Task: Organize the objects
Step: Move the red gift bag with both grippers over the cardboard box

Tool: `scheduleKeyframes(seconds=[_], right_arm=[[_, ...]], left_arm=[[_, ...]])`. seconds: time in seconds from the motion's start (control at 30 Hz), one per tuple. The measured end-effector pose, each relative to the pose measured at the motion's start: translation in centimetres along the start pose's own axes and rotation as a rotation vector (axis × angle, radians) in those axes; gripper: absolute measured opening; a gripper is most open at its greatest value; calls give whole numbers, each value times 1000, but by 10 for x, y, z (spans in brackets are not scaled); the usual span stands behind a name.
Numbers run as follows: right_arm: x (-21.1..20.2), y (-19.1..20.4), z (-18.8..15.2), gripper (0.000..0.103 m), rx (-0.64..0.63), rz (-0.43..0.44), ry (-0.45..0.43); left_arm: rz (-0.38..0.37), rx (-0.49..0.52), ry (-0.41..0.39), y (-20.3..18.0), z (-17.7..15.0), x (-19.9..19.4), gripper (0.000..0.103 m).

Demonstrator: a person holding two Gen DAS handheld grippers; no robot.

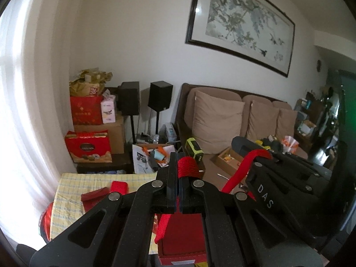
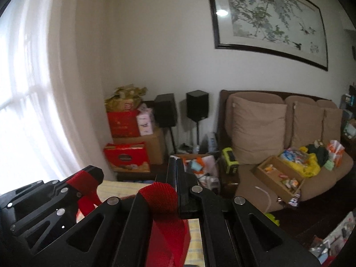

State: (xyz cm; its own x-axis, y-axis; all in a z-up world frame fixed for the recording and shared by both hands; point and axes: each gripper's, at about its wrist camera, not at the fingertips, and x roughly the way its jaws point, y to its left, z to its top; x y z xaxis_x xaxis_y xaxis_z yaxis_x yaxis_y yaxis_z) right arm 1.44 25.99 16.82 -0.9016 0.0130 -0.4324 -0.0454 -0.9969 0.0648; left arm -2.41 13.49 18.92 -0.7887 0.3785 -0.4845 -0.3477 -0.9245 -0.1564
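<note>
The left tool [image 1: 178, 162] is clamped on a red strap [image 1: 188, 164] at frame centre; the right tool [image 2: 176, 166] pinches another red strap [image 2: 161, 197]. A red box [image 1: 180, 238] hangs below, lower centre, above the checked bench [image 1: 73, 187].

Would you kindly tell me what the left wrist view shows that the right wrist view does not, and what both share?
Only the left wrist view shows the red box hanging below the left gripper, and a red pouch on the yellow checked tablecloth.

Only the right wrist view shows the open cardboard tray of snacks clearly.

Both show each gripper, the right gripper included, shut on a red woven strap, plus the beige sofa and framed ink painting.
</note>
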Motion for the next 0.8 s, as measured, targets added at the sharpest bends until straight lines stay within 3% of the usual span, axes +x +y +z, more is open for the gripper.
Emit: scheduleKeyframes(seconds=[0.37, 0.6, 0.8], right_arm=[[21, -80, -19, 0, 75, -73, 26], [66, -142, -41, 0, 155, -113, 89], [97, -199, -60, 0, 225, -148, 133]], left_arm=[[2, 25, 26, -61, -5, 62, 0], [-37, -25, 115, -83, -14, 133, 0], [-38, 2, 171, -104, -36, 194, 0]])
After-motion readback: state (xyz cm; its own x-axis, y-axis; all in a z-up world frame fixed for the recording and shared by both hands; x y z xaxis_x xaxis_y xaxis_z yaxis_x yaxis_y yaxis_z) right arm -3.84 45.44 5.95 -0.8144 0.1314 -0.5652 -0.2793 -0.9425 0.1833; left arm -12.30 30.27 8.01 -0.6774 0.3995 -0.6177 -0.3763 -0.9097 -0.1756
